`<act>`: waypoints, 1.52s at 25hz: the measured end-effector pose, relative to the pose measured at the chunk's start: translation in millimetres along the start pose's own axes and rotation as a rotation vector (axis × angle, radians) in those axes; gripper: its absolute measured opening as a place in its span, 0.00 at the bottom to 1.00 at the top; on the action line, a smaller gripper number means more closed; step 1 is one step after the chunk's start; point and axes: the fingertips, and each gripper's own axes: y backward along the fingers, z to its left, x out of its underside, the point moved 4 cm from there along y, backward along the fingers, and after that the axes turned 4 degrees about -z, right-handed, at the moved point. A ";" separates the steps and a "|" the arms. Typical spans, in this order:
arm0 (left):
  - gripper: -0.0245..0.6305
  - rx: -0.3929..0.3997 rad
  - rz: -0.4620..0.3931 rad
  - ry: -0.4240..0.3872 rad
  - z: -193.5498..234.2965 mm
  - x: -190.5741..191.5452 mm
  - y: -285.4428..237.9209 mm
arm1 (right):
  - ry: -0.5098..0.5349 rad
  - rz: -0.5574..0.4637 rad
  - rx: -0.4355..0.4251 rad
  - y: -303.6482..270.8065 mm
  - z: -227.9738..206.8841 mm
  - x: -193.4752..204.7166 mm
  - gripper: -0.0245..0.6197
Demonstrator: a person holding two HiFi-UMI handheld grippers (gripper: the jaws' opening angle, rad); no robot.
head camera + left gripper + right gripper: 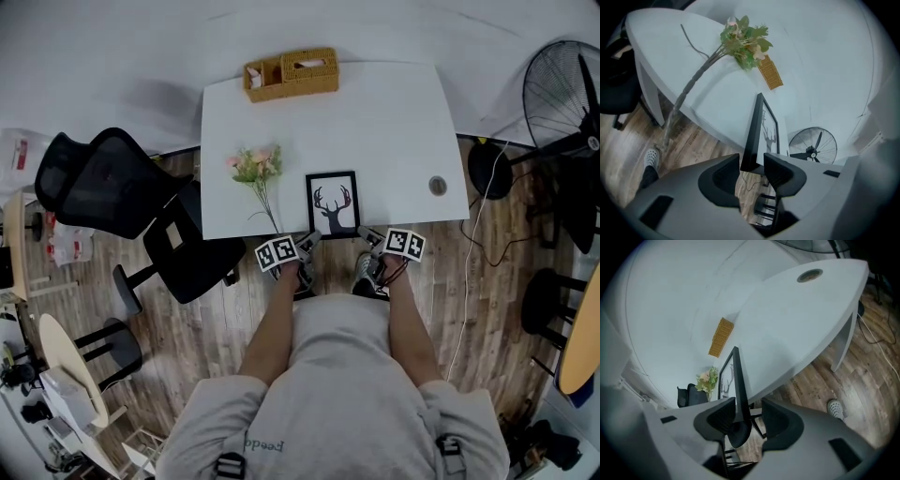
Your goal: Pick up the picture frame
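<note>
- Frame, black-edged with an antlered-head print, lies on the white tabletop at its 6 o'clock edge.
- Left claw sits at the frame's 7 o'clock corner, jaws spread, the frame's edge between them but not pinched.
- Right claw sits at the 5 o'clock corner, jaws spread likewise round the edge.
- Flowers lie at the frame's 10 o'clock, a basket at 11.
- Shirt hem print reads partly "pped".

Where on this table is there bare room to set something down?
Bare: the right side between picture frame and hole, and the middle between basket and frame. Crowded: the near edge, with flowers, frame, left gripper and right gripper.
</note>
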 end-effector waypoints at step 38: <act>0.26 0.122 -0.004 0.092 -4.1 23.8 8.9 | -0.089 -0.017 -0.133 1.0 8.6 30.3 0.21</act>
